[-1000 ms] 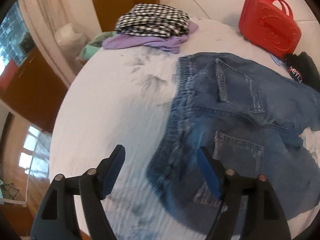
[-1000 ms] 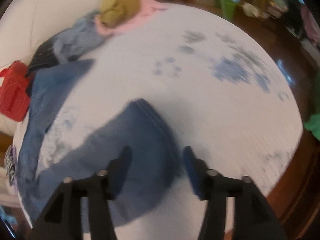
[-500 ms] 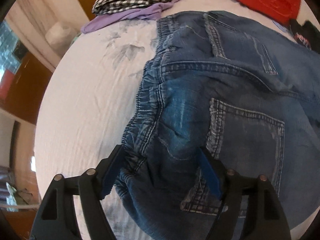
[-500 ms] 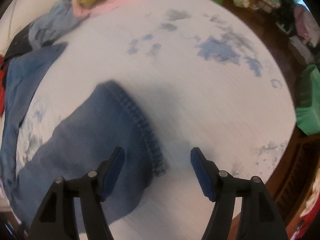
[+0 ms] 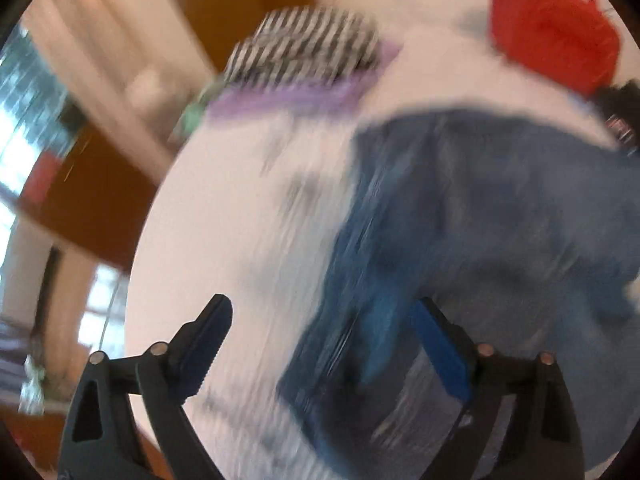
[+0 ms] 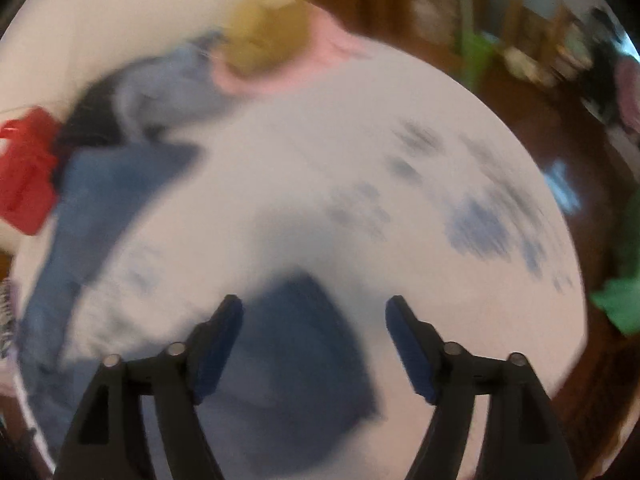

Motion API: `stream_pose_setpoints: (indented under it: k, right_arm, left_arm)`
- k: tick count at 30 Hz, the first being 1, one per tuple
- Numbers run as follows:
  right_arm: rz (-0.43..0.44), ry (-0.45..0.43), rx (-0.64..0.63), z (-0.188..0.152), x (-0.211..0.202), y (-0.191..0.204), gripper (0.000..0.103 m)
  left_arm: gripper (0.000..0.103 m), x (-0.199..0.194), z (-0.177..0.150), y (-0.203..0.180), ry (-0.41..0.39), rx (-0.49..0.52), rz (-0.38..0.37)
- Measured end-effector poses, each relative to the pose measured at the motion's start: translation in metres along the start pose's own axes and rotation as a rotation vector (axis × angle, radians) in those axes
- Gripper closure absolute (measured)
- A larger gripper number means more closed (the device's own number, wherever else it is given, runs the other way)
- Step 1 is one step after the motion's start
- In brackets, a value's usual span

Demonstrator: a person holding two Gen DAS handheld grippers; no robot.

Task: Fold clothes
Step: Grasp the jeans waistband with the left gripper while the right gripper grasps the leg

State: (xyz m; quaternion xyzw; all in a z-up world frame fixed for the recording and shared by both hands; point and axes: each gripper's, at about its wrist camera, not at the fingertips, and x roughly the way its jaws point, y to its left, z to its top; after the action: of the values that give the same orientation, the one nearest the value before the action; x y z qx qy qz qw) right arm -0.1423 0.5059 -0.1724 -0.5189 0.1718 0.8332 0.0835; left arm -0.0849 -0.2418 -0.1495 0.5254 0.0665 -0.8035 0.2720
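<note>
Blue jeans (image 5: 492, 216) lie spread on the white patterned table (image 5: 240, 240). My left gripper (image 5: 324, 340) is open and empty above the waistband corner, which shows between the jaws. In the right wrist view a jeans leg end (image 6: 308, 344) lies between the open jaws of my right gripper (image 6: 314, 336), which holds nothing. The other leg (image 6: 100, 208) stretches away to the left. Both views are motion-blurred.
A folded checked garment (image 5: 304, 52) on a purple one (image 5: 288, 96) sits at the far table edge. A red bag (image 5: 552, 36) and a black item (image 5: 620, 100) lie far right. Crumpled clothes (image 6: 256, 48) lie far off in the right wrist view. The table edge (image 6: 576, 280) is to the right.
Both grippers have pulled back and up from the jeans, still open. The left had been low over the waistband; the right had been close over the leg hem.
</note>
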Motion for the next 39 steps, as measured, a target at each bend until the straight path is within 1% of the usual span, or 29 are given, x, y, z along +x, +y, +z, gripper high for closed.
stream_pose_setpoints:
  k: [1,3,5,6,8,10,12,15,18,19,20,21,22,23,24,25,26,27,28,29,31,32,33,35,37,39]
  right_arm:
    - [0.047,0.002,-0.015,0.014,0.004,0.013,0.015]
    - [0.128,0.009,-0.043,0.038,0.011,0.046,0.015]
    - [0.178,0.022,-0.057,0.066,0.022,0.083,0.015]
    - [0.184,0.033,-0.063,0.08,0.028,0.1,0.015]
    - [0.176,0.066,-0.058,0.108,0.046,0.133,0.015]
    - [0.172,0.098,-0.058,0.134,0.064,0.163,0.015]
    - [0.165,0.126,-0.074,0.153,0.082,0.195,0.015]
    - [0.148,0.167,-0.118,0.168,0.107,0.234,0.015]
    - [0.068,0.232,-0.152,0.171,0.142,0.261,0.016]
    - [0.057,0.252,-0.159,0.169,0.151,0.265,0.023]
    - [0.05,0.272,-0.171,0.166,0.162,0.269,0.031]
    - [0.029,0.288,-0.194,0.163,0.172,0.272,0.054]
    - [-0.001,0.301,-0.218,0.16,0.18,0.274,0.073]
    - [-0.013,0.311,-0.23,0.156,0.185,0.274,0.08]
    - [-0.006,0.324,-0.23,0.152,0.189,0.272,0.089]
    - [0.012,0.325,-0.218,0.149,0.188,0.268,0.09]
    - [0.036,0.311,-0.198,0.147,0.183,0.262,0.09]
    - [0.065,0.282,-0.178,0.145,0.172,0.255,0.091]
    - [0.1,0.234,-0.158,0.143,0.154,0.245,0.091]
    - [0.134,0.186,-0.138,0.141,0.136,0.236,0.091]
    - [0.18,0.103,-0.114,0.134,0.096,0.21,0.092]
    - [0.193,0.073,-0.105,0.126,0.076,0.194,0.093]
    - [0.203,0.061,-0.092,0.116,0.06,0.176,0.093]
    - [0.196,0.085,-0.069,0.092,0.042,0.139,0.093]
    - [0.17,0.115,-0.046,0.066,0.035,0.105,0.093]
    - [0.14,0.13,-0.031,0.05,0.031,0.079,0.093]
  left_arm:
    - [0.01,-0.001,0.017,-0.004,-0.012,0.008,-0.028]
    - [0.01,0.011,0.05,-0.012,-0.007,0.02,-0.057]
    - [0.01,0.038,0.083,-0.02,0.034,0.036,-0.058]
    - [0.01,0.051,0.098,-0.024,0.055,0.044,-0.058]
    - [0.01,0.077,0.123,-0.034,0.107,0.048,-0.063]
    - [0.01,0.095,0.138,-0.042,0.131,0.048,-0.069]
    - [0.01,0.113,0.149,-0.046,0.151,0.054,-0.077]
    - [0.01,0.141,0.156,-0.052,0.178,0.079,-0.069]
    - [0.01,0.164,0.151,-0.057,0.212,0.107,-0.057]
    - [0.008,0.167,0.149,-0.057,0.204,0.114,-0.063]
    - [0.017,0.165,0.148,-0.054,0.168,0.108,-0.087]
    - [0.027,0.163,0.146,-0.053,0.162,0.106,-0.127]
    - [0.052,0.16,0.145,-0.052,0.158,0.096,-0.178]
    - [0.066,0.155,0.144,-0.054,0.155,0.097,-0.189]
    - [0.069,0.151,0.142,-0.056,0.15,0.1,-0.195]
    - [0.07,0.144,0.141,-0.058,0.127,0.109,-0.177]
    - [0.071,0.13,0.139,-0.057,0.083,0.11,-0.168]
    - [0.072,0.116,0.136,-0.057,0.04,0.11,-0.159]
    - [0.073,0.101,0.133,-0.055,-0.005,0.109,-0.156]
    - [0.081,0.082,0.125,-0.047,-0.057,0.097,-0.179]
    - [0.081,0.044,0.11,-0.031,-0.155,0.077,-0.224]
    - [0.081,0.027,0.098,-0.025,-0.182,0.081,-0.237]
    - [0.081,0.015,0.085,-0.019,-0.199,0.087,-0.248]
    - [0.081,-0.005,0.057,-0.012,-0.218,0.113,-0.265]
    - [0.081,-0.016,0.032,-0.012,-0.223,0.143,-0.246]
    - [0.081,-0.018,0.021,-0.011,-0.202,0.144,-0.253]
